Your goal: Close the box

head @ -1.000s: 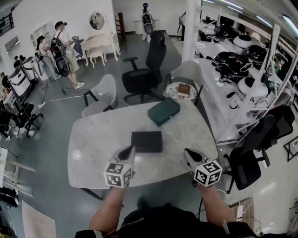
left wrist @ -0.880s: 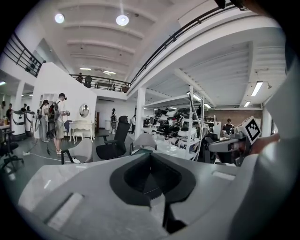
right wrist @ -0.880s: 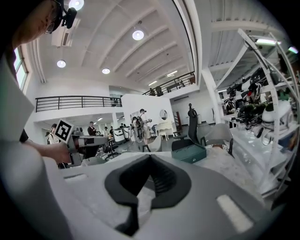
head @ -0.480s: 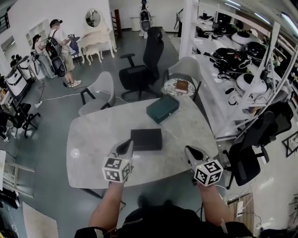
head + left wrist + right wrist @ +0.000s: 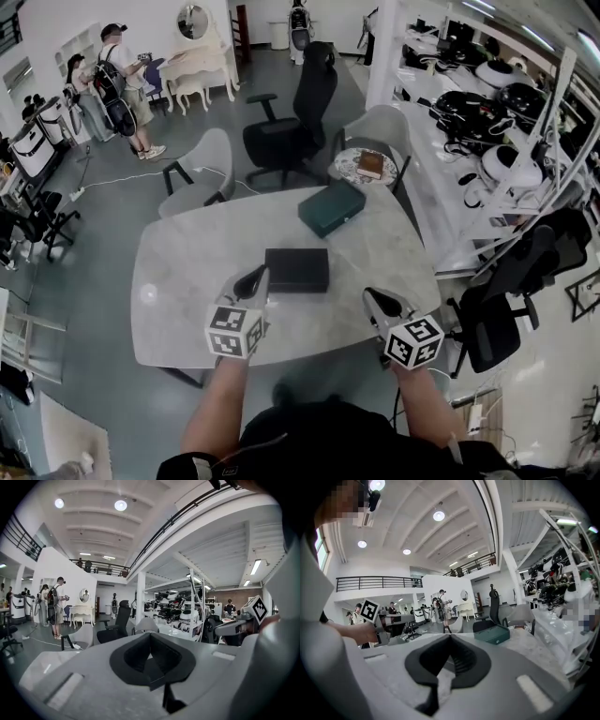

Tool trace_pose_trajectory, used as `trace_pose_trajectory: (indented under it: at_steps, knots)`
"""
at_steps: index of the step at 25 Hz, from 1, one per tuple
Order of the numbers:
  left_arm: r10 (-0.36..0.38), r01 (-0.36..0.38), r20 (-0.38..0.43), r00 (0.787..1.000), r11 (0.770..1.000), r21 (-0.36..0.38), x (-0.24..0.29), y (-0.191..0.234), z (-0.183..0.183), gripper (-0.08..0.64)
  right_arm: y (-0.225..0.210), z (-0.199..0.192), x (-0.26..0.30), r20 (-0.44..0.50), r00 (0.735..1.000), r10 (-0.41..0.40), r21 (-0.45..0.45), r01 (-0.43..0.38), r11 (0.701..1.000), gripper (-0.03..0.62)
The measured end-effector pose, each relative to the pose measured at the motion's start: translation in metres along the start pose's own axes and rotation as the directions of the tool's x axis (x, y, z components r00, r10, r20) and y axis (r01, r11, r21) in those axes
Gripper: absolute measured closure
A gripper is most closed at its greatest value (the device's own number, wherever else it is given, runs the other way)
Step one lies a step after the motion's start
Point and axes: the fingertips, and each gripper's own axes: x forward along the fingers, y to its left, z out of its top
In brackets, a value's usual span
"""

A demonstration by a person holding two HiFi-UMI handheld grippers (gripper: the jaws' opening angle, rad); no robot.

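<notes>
Head view | black box (image 5: pixel 296 269) lay just far-right of left gripper (image 5: pixel 253 279), long axis left-right | right gripper (image 5: pixel 374 300) farther off | both jaws closed, empty

Black box (image 5: pixel 296 269), teal-green box (image 5: pixel 331 207), pale grey marbled table (image 5: pixel 187 281), black swivel chair (image 5: pixel 300 117), brown book (image 5: pixel 371 164).

- This is looking like a big, open robotics lab or workshop hall.
- Racks (image 5: pixel 487 122) at 2 o'clock are holding white robot shells and black gear.
- Two people (image 5: pixel 117 84) are standing at 10 o'clock on a grey floor, one wearing a backpack.
- Office chairs (image 5: pixel 300 112) are standing at 12 o'clock beyond a grey table (image 5: pixel 187 281).
- A railed balcony (image 5: pixel 101 566) is running below a high ceiling where round lamps (image 5: pixel 120 505) are shining.
</notes>
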Motion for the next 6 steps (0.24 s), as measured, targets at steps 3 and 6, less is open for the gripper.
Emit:
trace_pose_trajectory:
  at_steps: [3, 6]
  knots:
    - [-0.004, 0.004, -0.001, 1.0, 1.0, -0.007, -0.0014, 0.0028, -0.002, 0.549, 0.0002, 0.0023, 0.0016, 0.002, 1.0, -0.005, -0.003, 0.005, 1.0, 0.591]
    - [-0.009, 0.009, -0.007, 1.0, 1.0, -0.005, -0.0048, 0.0081, -0.0032, 0.549, 0.0019, 0.0094, 0.0054, 0.014, 1.0, -0.011, -0.008, 0.012, 1.0, 0.591]
